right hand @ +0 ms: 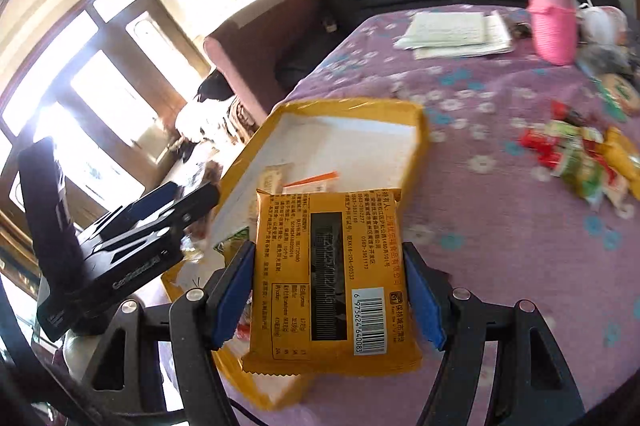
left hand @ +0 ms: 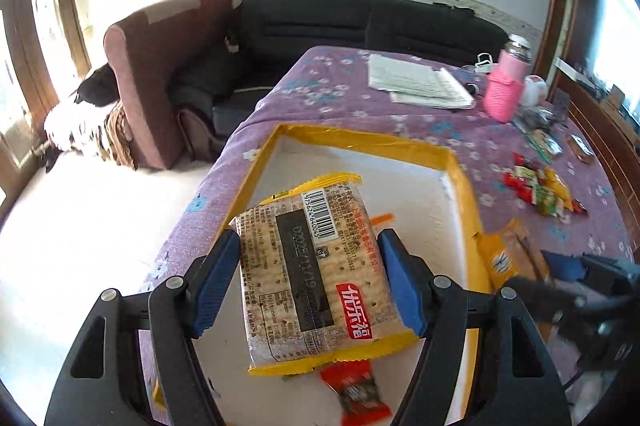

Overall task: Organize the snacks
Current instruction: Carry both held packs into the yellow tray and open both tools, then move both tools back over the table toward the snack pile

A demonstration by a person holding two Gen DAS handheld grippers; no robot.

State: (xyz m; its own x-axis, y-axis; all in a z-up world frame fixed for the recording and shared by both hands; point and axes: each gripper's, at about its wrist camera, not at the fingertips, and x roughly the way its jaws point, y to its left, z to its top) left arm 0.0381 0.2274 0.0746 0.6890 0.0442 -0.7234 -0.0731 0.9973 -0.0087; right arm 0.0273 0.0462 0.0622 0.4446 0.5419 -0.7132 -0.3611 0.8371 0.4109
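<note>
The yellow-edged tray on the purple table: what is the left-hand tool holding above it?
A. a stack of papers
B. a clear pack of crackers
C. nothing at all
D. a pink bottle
B: in the left wrist view the left gripper has its jaws closed on the sides of the clear cracker pack, which sits over the tray.

You have two claws in play, the left claw point(left hand: 310, 278) and the right claw point(right hand: 330, 292), and each one carries one cracker packet: one clear-windowed cracker packet point(left hand: 312, 274) and one all-yellow cracker packet point(right hand: 328, 282). You have one yellow-rimmed tray point(left hand: 460, 166), with one red candy point(left hand: 354, 390) visible in it. On the surface point(right hand: 500, 234) you can count one pile of loose wrapped snacks point(right hand: 580, 162), too jumbled to number, one pink bottle point(right hand: 552, 14) and one stack of papers point(right hand: 456, 32).
</note>
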